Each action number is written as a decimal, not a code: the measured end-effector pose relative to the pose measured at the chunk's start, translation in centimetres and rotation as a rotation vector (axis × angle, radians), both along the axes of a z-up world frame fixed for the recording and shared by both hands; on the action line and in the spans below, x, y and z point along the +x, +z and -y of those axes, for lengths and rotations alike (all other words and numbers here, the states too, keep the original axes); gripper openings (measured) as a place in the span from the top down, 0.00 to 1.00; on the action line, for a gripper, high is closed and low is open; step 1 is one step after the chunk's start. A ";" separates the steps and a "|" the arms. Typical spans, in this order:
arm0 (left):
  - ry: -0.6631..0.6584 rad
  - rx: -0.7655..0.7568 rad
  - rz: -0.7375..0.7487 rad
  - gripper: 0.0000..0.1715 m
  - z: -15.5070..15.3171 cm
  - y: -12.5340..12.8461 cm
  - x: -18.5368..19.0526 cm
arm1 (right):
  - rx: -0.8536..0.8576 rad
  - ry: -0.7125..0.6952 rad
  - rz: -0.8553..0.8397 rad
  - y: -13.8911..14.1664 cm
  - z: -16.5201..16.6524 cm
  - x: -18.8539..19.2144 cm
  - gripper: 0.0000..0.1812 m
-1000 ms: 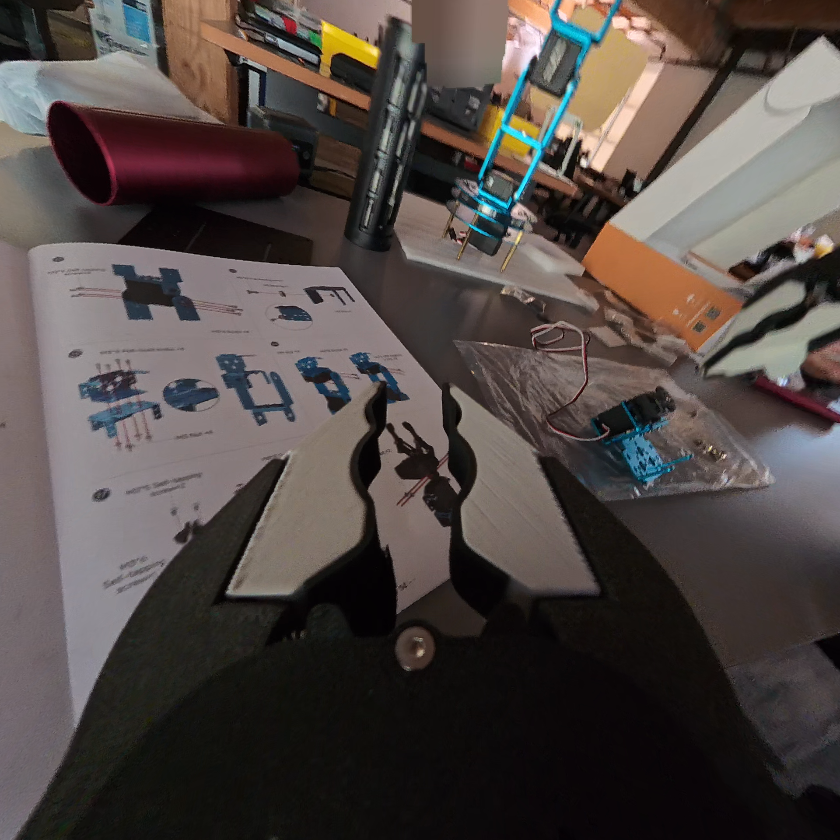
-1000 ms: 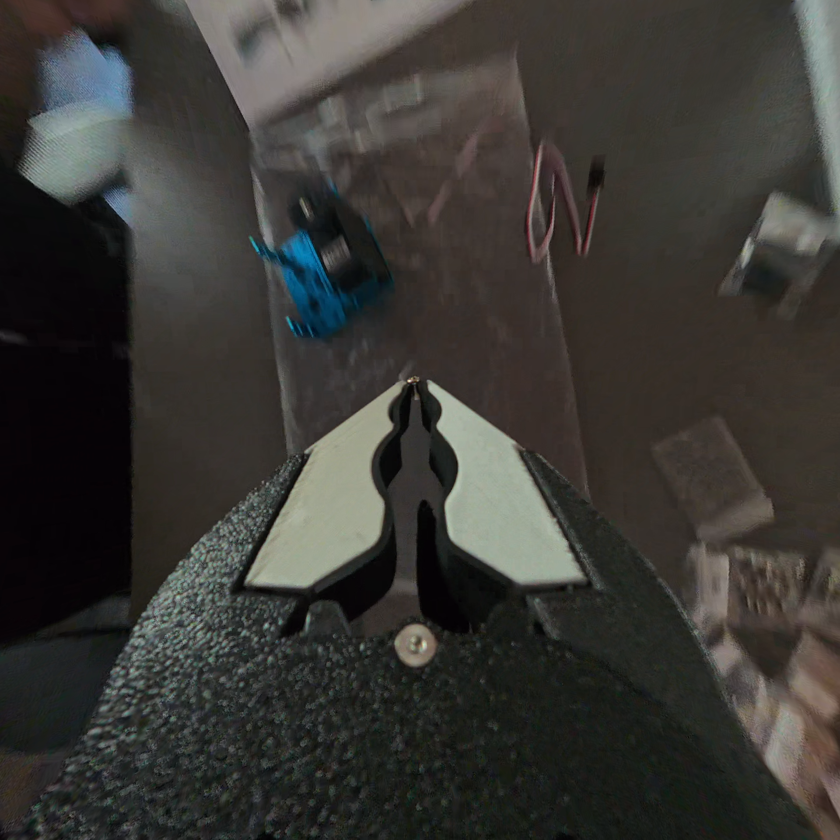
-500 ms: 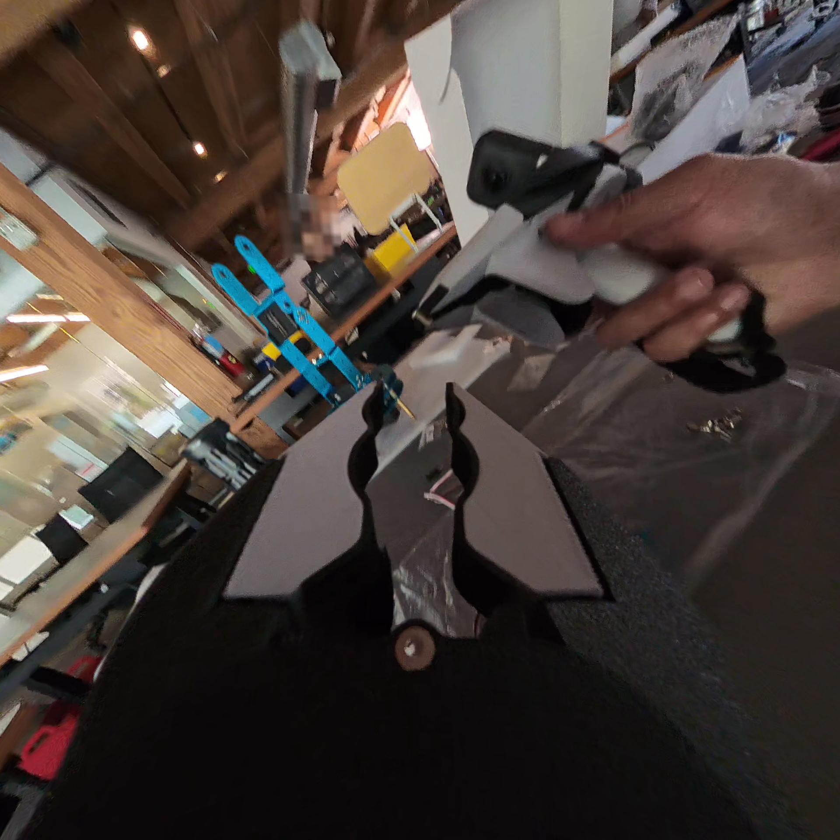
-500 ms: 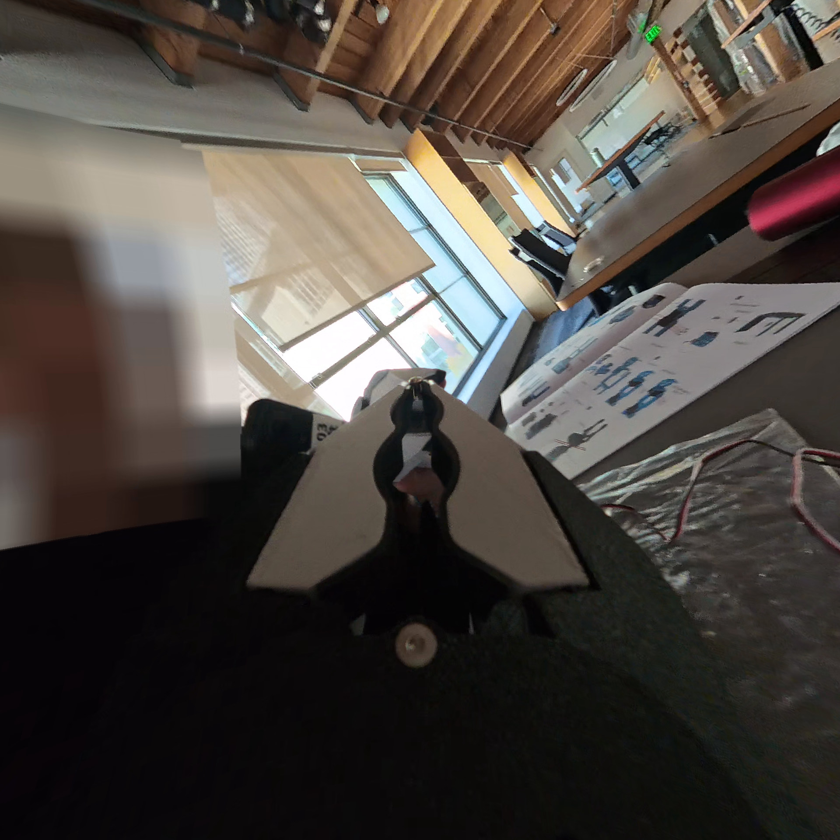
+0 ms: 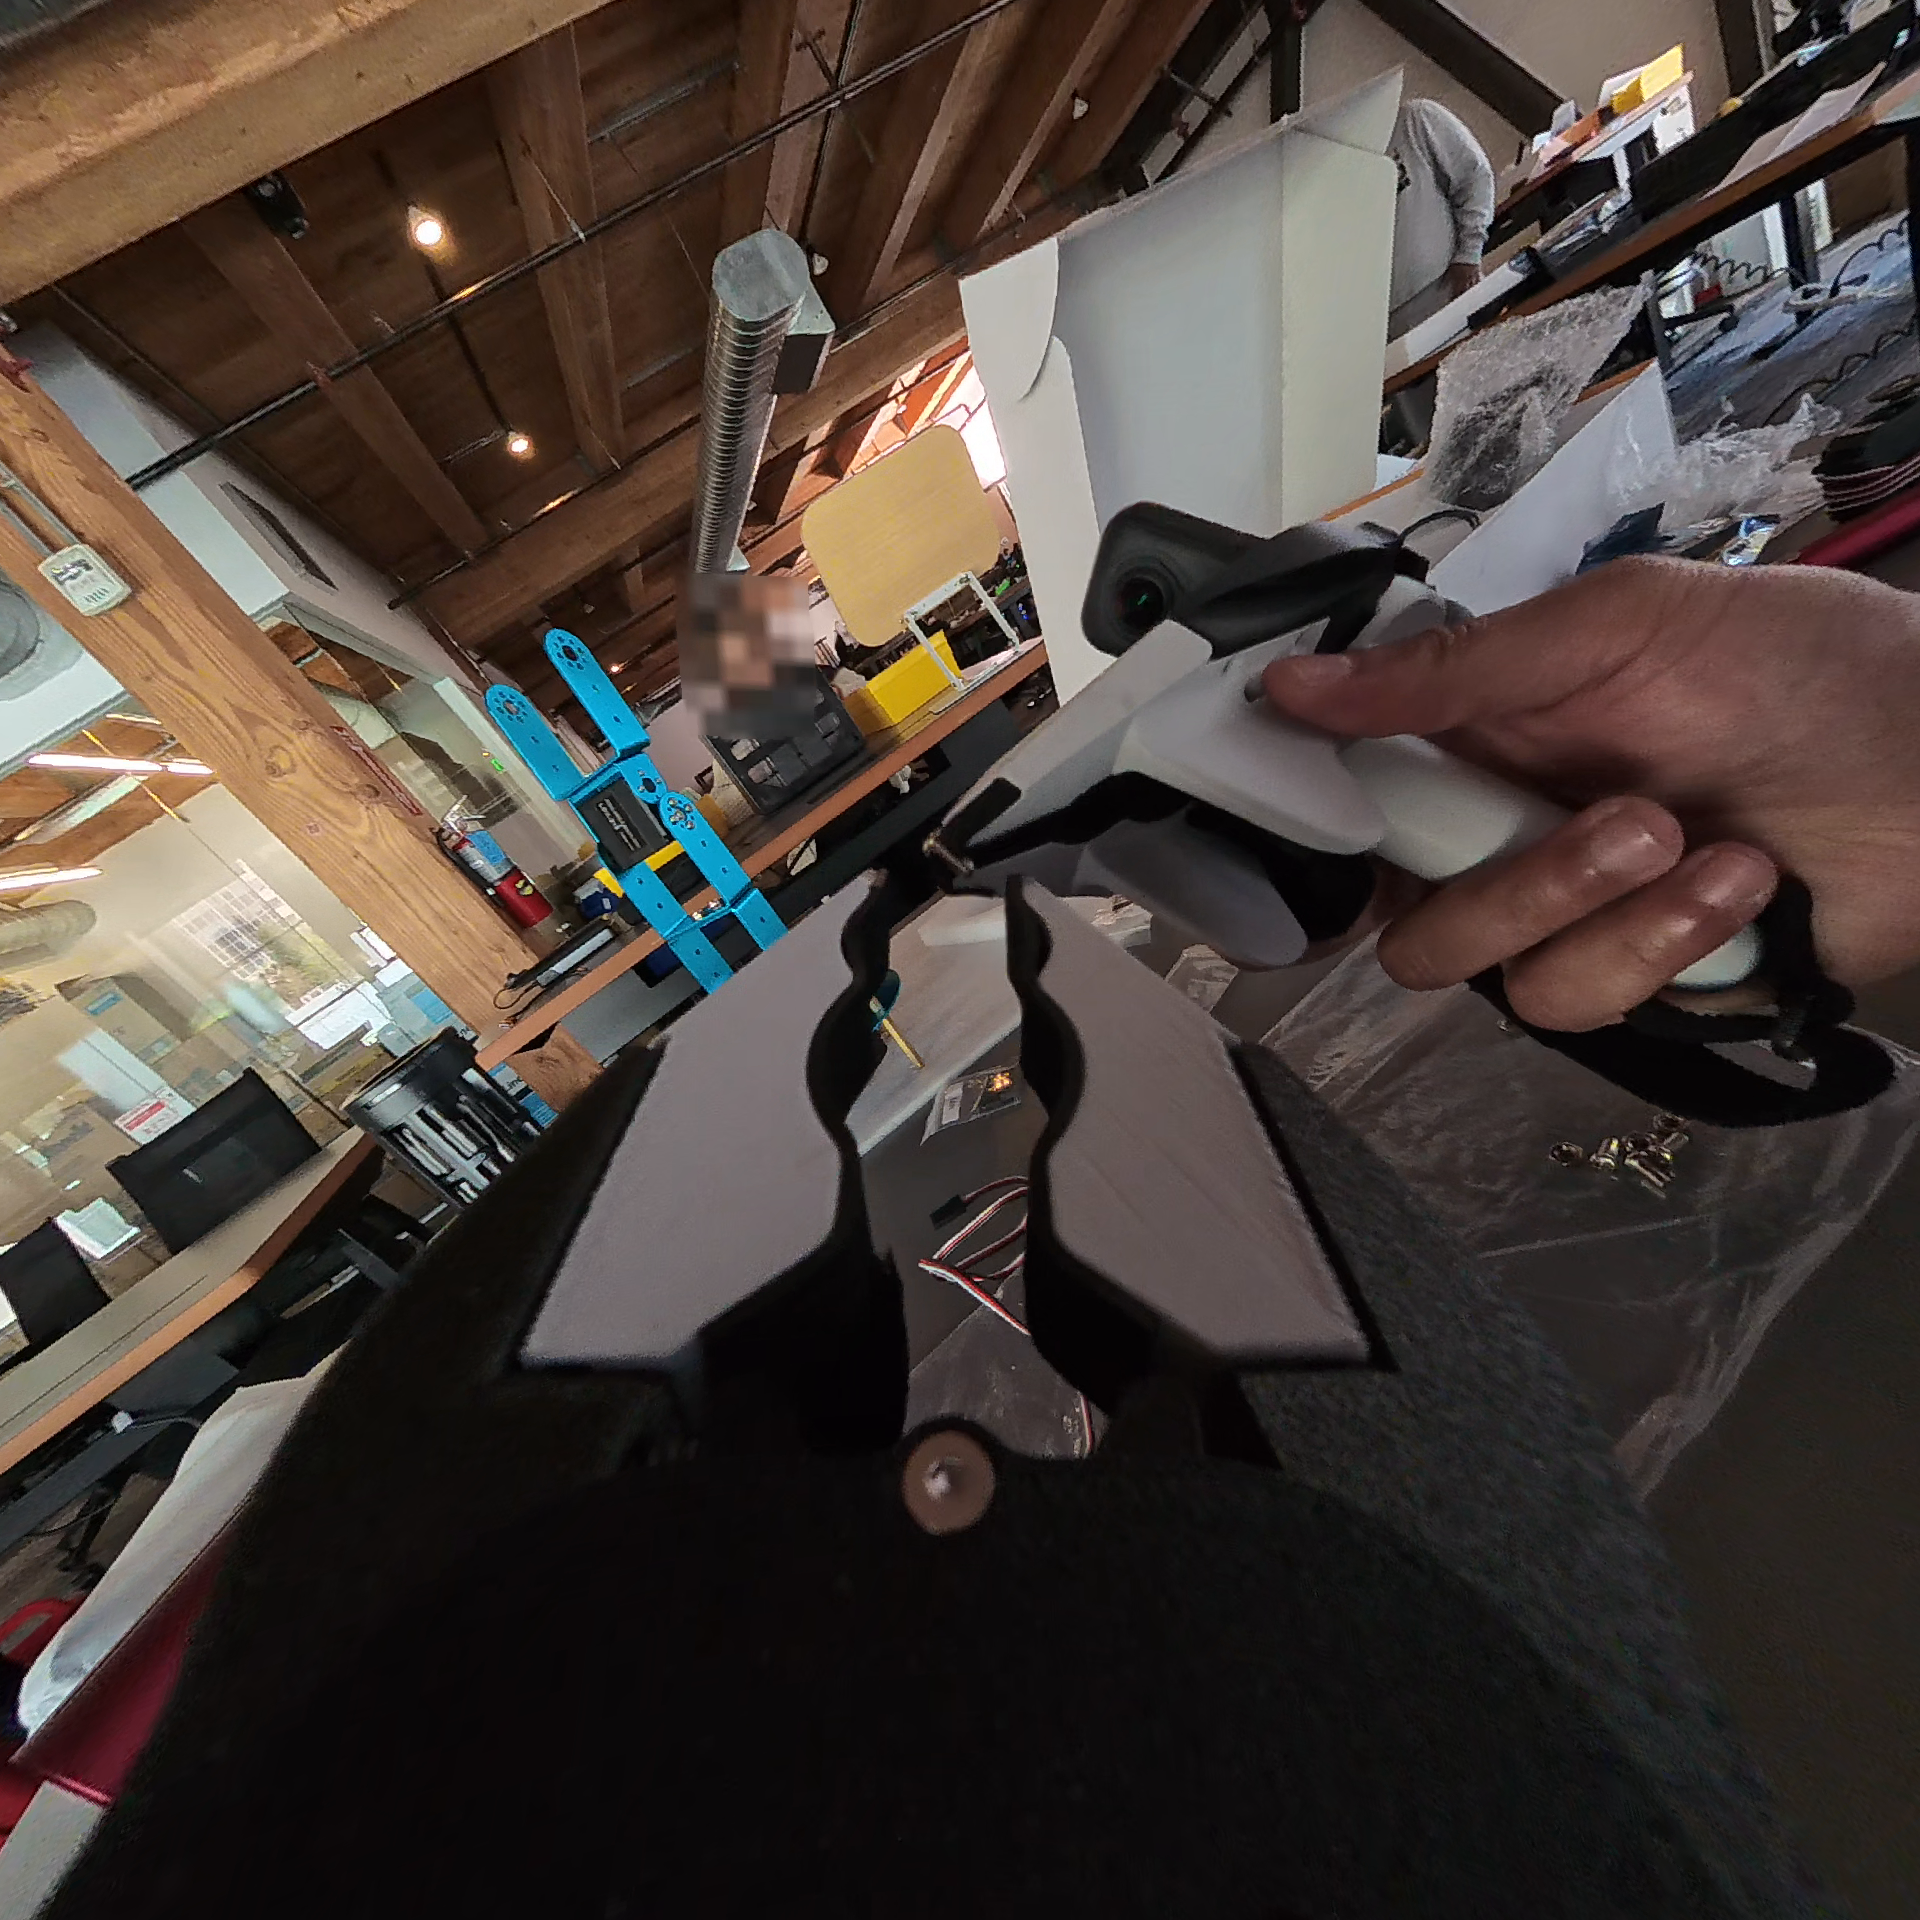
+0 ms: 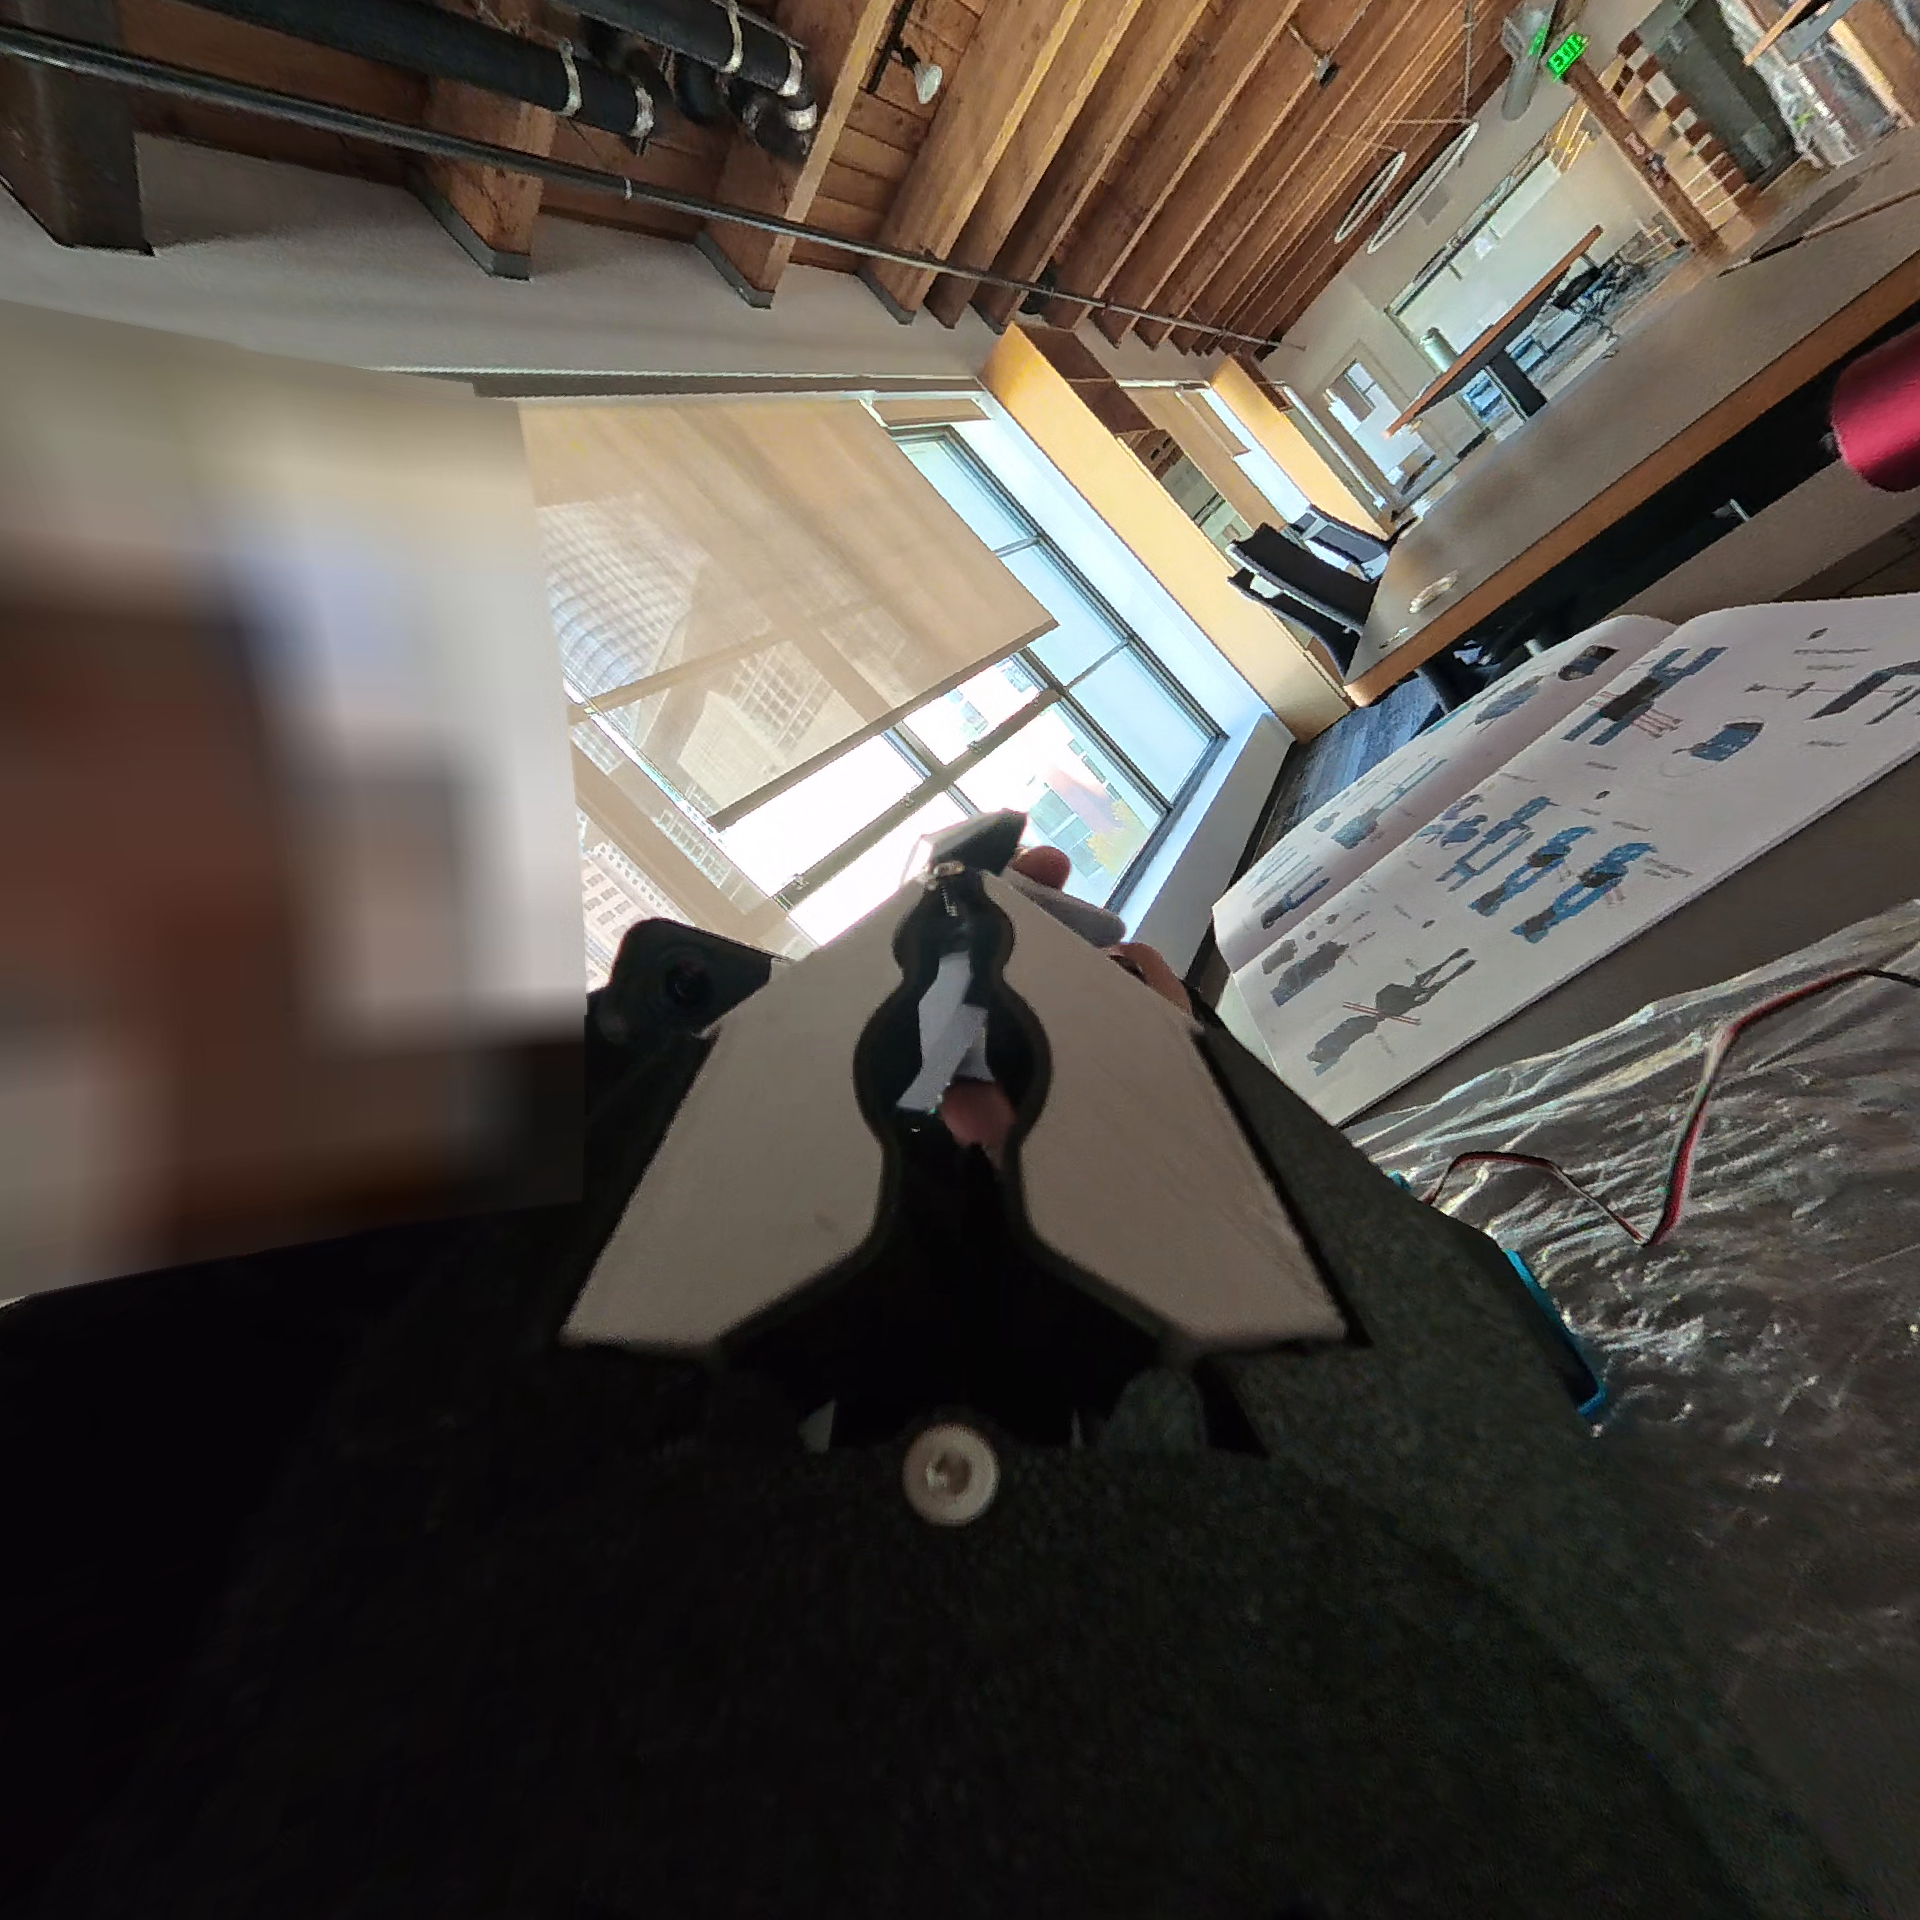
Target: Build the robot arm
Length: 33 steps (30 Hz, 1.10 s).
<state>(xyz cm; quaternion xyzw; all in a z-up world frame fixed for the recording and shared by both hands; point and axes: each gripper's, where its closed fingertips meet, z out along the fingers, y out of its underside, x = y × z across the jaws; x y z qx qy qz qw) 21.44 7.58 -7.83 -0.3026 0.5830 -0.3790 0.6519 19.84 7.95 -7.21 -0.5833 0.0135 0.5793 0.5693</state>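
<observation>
Your right gripper (image 6: 961,883) is raised off the table, its jaws pressed together and pinching a small metal screw (image 6: 948,891) at the very tips. From the left wrist view, that screw (image 5: 943,849) sticks out sideways from the tips, just above and between your left gripper's fingers (image 5: 1143,1122). Your left gripper (image 5: 940,914) is spread apart and holds nothing. Your right hand (image 5: 1621,790) wraps the white handle.

The screw looks tiny, hard, light and slippery, likely to twist or drop from a loose grip; take it across the shank, near the head.

Below lie a clear plastic bag (image 5: 1558,1195), loose screws and nuts (image 5: 1621,1155), a red, white and black wire (image 5: 977,1247) and an open instruction booklet (image 6: 1558,831).
</observation>
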 end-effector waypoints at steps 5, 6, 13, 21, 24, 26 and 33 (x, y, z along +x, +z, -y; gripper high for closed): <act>0.003 0.000 0.011 0.93 0.1 0.1 -0.2 | -0.003 -0.027 0.021 -0.3 -0.3 0.1 0.99; 0.007 0.008 0.012 0.94 0.1 0.0 -0.2 | 0.000 -0.034 0.029 -0.3 -0.3 0.1 0.99; 0.062 0.148 0.011 0.95 -0.3 -0.8 -0.1 | 0.027 -0.189 0.305 -1.1 -0.7 0.3 0.98; 0.034 0.423 -0.006 0.96 0.1 -1.9 -0.5 | -0.041 -0.167 0.498 -2.4 -0.2 -0.1 0.97; 0.037 0.553 -0.026 0.97 0.2 -2.6 -0.6 | -0.079 -0.133 0.510 -2.9 -0.1 -0.3 0.95; 0.056 0.651 -0.028 0.98 0.1 -3.0 -0.5 | -0.100 -0.123 0.506 -3.0 -0.1 -0.4 0.92; 0.080 0.714 -0.044 0.98 0.1 -3.2 -0.5 | -0.128 -0.130 0.539 -3.4 0.0 0.0 0.97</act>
